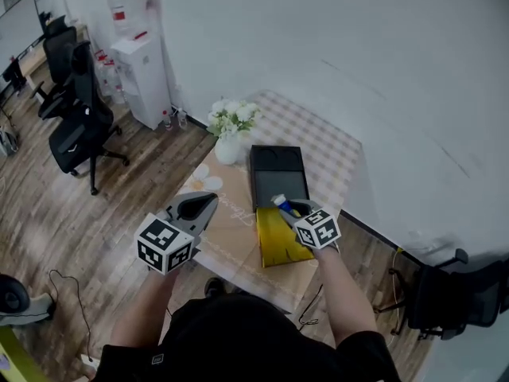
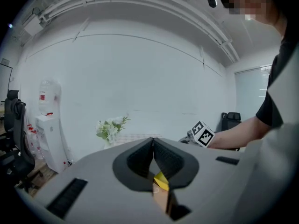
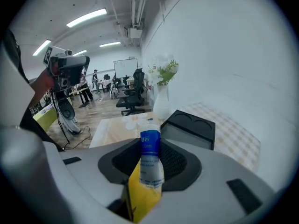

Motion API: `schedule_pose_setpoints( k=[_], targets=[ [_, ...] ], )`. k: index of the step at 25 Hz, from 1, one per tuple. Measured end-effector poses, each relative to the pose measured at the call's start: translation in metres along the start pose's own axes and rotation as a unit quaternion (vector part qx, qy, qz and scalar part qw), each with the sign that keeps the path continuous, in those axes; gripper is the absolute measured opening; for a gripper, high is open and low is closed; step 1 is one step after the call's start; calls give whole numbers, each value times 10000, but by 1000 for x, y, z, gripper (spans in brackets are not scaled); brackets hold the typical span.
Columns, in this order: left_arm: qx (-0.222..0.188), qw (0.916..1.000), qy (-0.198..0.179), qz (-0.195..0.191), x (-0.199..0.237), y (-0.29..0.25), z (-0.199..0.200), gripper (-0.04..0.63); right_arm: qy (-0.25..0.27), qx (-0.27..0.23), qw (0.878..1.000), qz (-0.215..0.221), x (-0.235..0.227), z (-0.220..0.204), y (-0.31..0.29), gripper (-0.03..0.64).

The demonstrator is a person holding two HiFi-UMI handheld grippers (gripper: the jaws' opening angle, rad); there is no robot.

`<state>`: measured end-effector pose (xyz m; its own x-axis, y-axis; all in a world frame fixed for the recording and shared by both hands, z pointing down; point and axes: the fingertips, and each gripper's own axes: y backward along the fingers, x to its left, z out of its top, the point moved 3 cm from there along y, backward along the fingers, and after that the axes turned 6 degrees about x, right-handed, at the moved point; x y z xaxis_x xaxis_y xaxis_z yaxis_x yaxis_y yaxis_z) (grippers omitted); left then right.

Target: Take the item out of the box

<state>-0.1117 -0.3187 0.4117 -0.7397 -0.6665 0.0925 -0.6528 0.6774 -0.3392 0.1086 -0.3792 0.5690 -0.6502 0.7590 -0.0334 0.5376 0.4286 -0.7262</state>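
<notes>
A small bottle [image 1: 278,202] with a blue label stands up out of the open yellow box [image 1: 278,243] near the table's front edge. My right gripper [image 1: 293,208] is over the box with its jaws on either side of the bottle. In the right gripper view the bottle [image 3: 150,146] fills the gap between the pads of the right gripper [image 3: 150,160], and the yellow box [image 3: 139,199] hangs just below. My left gripper [image 1: 210,201] hovers left of the box with nothing in it. Its jaws meet in the left gripper view [image 2: 153,142].
A black box [image 1: 277,173] lies behind the yellow one on the wooden table [image 1: 231,233]. A white vase of flowers [image 1: 231,130] stands at the table's far left. Office chairs [image 1: 79,126] and a water dispenser [image 1: 143,70] stand to the left, and a black chair [image 1: 453,293] to the right.
</notes>
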Motion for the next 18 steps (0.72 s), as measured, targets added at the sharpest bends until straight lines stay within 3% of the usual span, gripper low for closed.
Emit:
schedule_pose_setpoints(
  k=[8, 18],
  targets=[
    [-38, 9993, -290, -222, -8, -11, 23, 15, 76, -1153, 9933, 11, 19, 56, 54, 135],
    [-283, 9978, -487, -358, -20, -6, 52, 15, 113, -2754, 9611, 161, 47, 116, 147, 135]
  ],
)
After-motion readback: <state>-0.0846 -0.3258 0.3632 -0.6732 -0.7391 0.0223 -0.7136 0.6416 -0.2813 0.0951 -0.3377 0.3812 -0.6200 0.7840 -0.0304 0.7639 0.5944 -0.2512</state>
